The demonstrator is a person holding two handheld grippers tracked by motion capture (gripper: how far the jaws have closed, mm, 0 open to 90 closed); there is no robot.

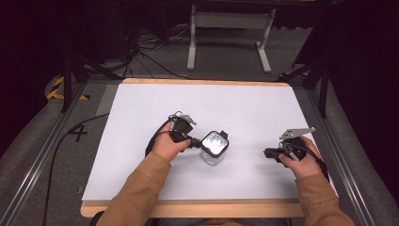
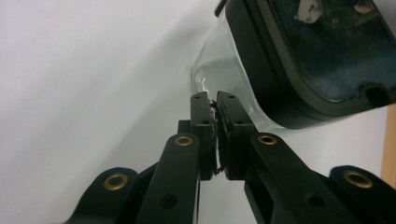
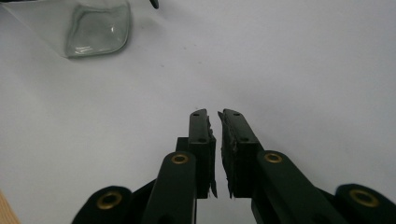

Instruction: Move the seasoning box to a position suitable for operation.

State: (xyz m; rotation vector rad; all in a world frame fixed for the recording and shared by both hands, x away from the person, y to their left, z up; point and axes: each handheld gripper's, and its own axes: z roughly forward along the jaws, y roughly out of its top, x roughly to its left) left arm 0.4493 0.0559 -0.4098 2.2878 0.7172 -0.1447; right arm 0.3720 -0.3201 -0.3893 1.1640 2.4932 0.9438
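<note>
Clear square glass jar with black-rimmed lid (image 1: 214,148), mid-table on the white tabletop (image 1: 141,113): left gripper (image 1: 196,141), jaws pressed together and empty, touches its side and may tip it, while right gripper (image 1: 267,153), likewise closed, idles well apart.

A white-topped table (image 1: 141,117) with a pale wooden rim carries a single item — a clear jar (image 1: 214,147) with a dark lid, standing near the middle, a little toward the front edge. The jar's glass base (image 3: 95,28) sits directly on the white surface.
</note>
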